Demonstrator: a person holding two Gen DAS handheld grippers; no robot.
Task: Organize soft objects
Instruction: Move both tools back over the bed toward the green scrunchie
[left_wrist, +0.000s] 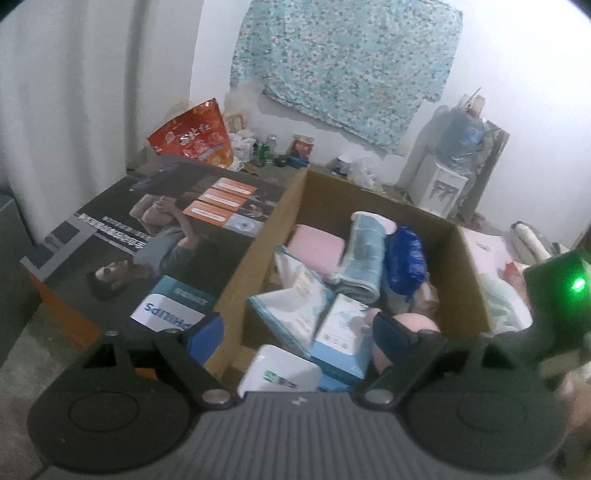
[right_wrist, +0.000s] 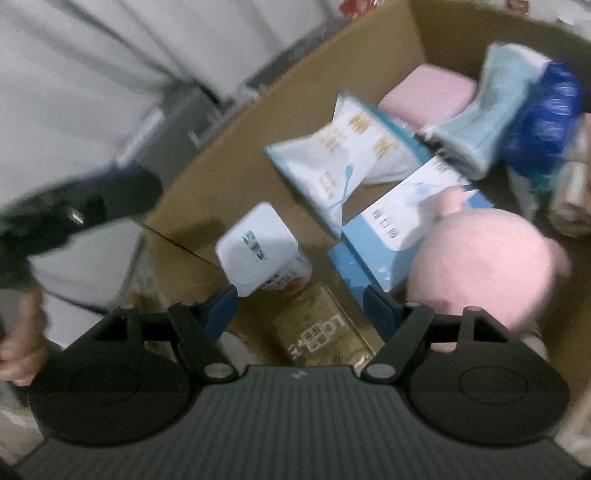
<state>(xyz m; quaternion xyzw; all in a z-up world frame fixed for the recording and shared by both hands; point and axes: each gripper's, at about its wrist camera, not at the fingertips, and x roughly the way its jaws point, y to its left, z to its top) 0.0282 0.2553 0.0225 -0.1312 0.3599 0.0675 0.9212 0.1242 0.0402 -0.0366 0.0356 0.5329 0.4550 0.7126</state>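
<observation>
Both my grippers hang over the open cardboard box, and neither has hold of anything: my right gripper has its jaws spread wide with nothing between them, and my left gripper is spread about as wide and just as empty. Nearest under my right jaws lies a gold foil packet on the box floor, with a white tissue pack just beyond my left-hand finger and a pink plush toy bulging up beside my right-hand finger. The plush leans on a blue-and-white box, which touches a white and blue soft pack lying tilted behind it. Farther back sit a pink folded cloth, a rolled light blue towel standing against it, and a blue crinkly bag at the far right. Everything is packed close, so I judge the main risk is closing on two things at once; the plush may crowd into my grip if I go for the gold packet. Soft packs may also squash and slip from a shallow pinch. The right view is blurred, so edges are hard to judge, and my left gripper, seen dark at the box's rim, could collide with my right if both reach in together.
</observation>
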